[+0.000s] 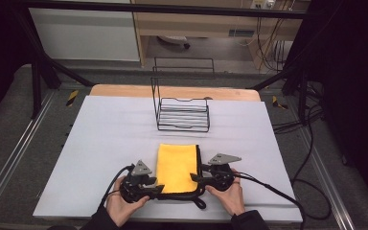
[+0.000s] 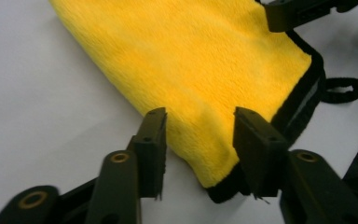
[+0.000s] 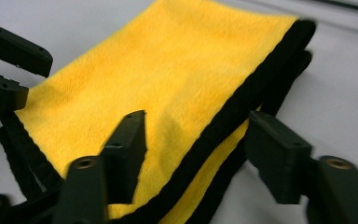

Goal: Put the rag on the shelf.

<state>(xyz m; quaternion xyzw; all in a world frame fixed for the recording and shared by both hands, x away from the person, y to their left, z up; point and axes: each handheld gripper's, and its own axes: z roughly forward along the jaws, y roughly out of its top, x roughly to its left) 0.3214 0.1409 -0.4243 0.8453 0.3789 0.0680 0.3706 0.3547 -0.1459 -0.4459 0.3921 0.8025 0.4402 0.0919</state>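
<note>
Two grippers flank the near end of the folded yellow plush cloth with black trim [image 1: 176, 167]: the left gripper [image 1: 149, 188] at its near-left corner, the right gripper [image 1: 197, 178] at its near-right edge, about equally close. Both sets of fingers [image 2: 151, 140] stand apart, straddling the cloth's edges without pinching. Its long axis runs near to far on the pale grey surface [image 1: 105, 139], toward the black wire rack [image 1: 182, 112] beyond.

A black wire rack [image 1: 182, 112] sits on the white table [image 1: 105, 143], w/ black cables [image 1: 311, 158] on the floor [image 1: 9, 139].
</note>
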